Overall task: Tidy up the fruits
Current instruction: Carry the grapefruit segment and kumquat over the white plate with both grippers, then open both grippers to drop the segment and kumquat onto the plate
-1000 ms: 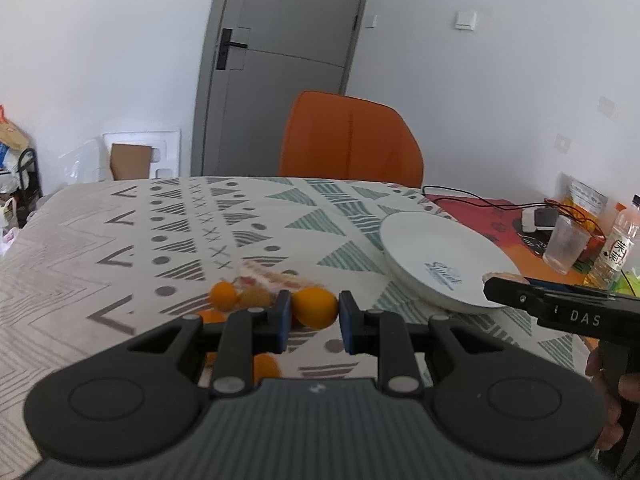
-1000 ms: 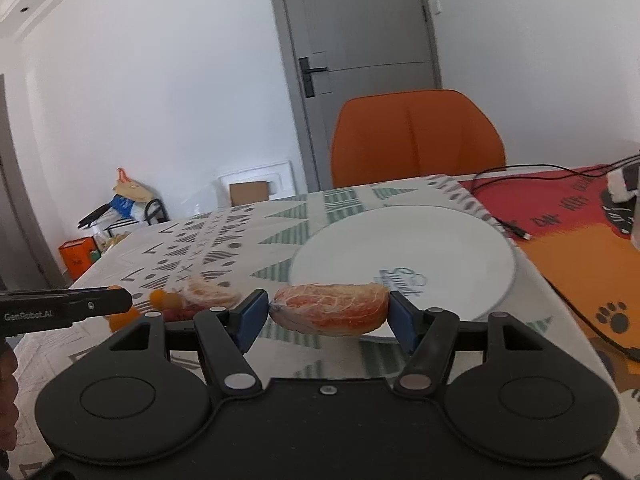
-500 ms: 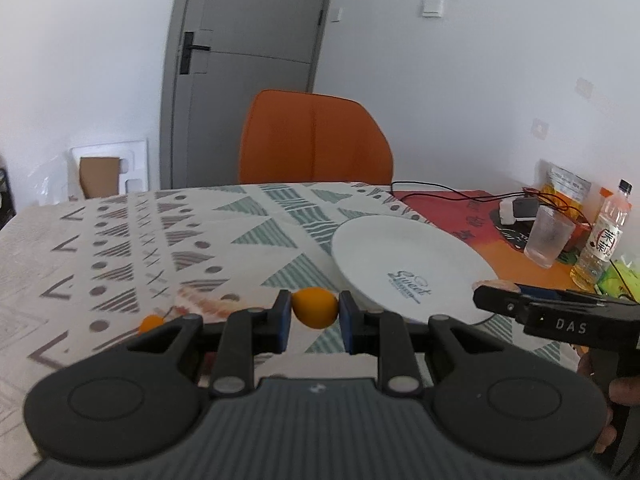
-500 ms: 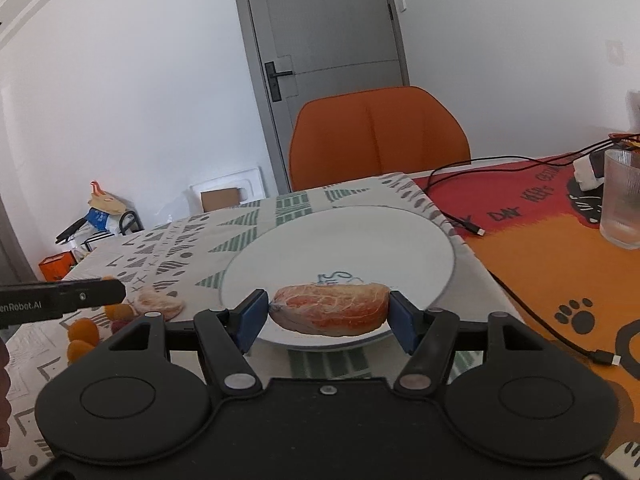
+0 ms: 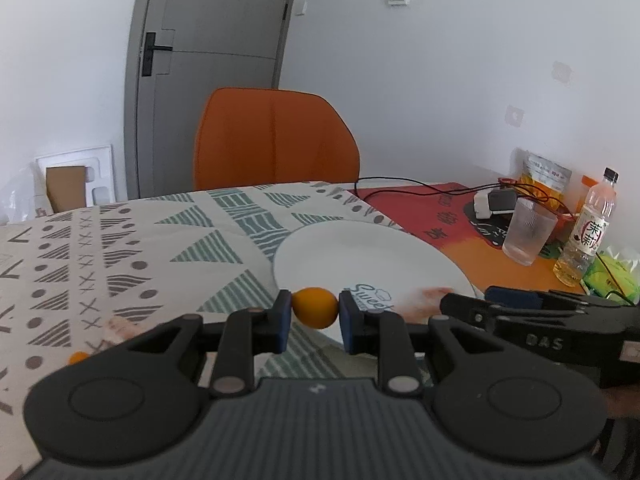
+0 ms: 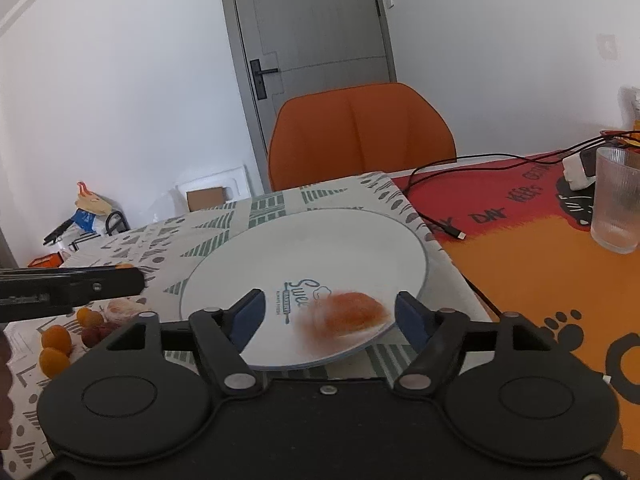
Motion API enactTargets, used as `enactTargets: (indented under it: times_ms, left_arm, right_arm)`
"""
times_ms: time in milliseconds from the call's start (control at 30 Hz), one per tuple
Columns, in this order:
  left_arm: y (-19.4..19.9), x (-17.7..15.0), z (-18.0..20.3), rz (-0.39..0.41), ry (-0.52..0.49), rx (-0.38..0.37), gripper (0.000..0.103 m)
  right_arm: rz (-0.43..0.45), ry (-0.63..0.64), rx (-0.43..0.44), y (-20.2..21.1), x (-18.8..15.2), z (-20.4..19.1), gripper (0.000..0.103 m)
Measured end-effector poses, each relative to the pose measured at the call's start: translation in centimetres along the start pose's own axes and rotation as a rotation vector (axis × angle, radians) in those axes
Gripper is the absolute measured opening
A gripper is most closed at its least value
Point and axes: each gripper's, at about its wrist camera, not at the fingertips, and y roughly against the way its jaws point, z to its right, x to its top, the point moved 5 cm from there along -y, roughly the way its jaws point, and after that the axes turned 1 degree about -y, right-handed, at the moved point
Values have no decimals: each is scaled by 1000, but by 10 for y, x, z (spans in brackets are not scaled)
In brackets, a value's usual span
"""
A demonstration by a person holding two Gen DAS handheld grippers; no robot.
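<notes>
My left gripper (image 5: pixel 314 314) is shut on a small orange kumquat (image 5: pixel 314 312), held at the near-left rim of the white plate (image 5: pixel 360 256). My right gripper (image 6: pixel 326 314) is open over the plate (image 6: pixel 280 256). A peeled orange piece (image 6: pixel 348 312), blurred by motion, lies on the plate between its fingers; it also shows in the left wrist view (image 5: pixel 424 298). More kumquats (image 6: pixel 54 346), a peeled segment (image 6: pixel 120 310) and red fruits (image 6: pixel 92 334) lie on the patterned cloth left of the plate.
An orange chair (image 5: pixel 274 140) stands behind the table. A ribbed glass (image 6: pixel 618 200), a bottle (image 5: pixel 586 228), snack bags and black cables (image 6: pixel 480 164) sit on the red-orange mat to the right. A door is behind.
My right gripper opened and let the peeled orange piece drop onto the plate. My left gripper carried the kumquat right, up to the plate's rim.
</notes>
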Motion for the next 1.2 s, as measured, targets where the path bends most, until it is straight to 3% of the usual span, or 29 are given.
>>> enactTargets:
  times_ms: [500,667,767,867,933,1000,1200]
  left_arm:
    - [-30,20,35,16,-40,-67,24]
    - [-25,17,36,17,-55,-53,30]
    - [-21,14,30,2,-51,-33,42]
    - [-13,12,21,8,-39,-7,60]
    - [-7,12,15,15,-28,15,79]
    - [0,11,8,27,-33,50,87]
    - [19,9,-15,35,-25,119,90]
  right_arm:
    - [0,-49,-8,17,-4,17,81]
    - [-6,-50,-5,16,-5,15,82]
    - [-9,-46,3,15,-6,11,83]
    - [-11,-43,11,16,-7,7,85]
    - [-11,-40,17,16,-7,4,85]
    - [-12,-35,21,17,-7,0,85]
    - [-13,-34,17,18,-6,-8,88]
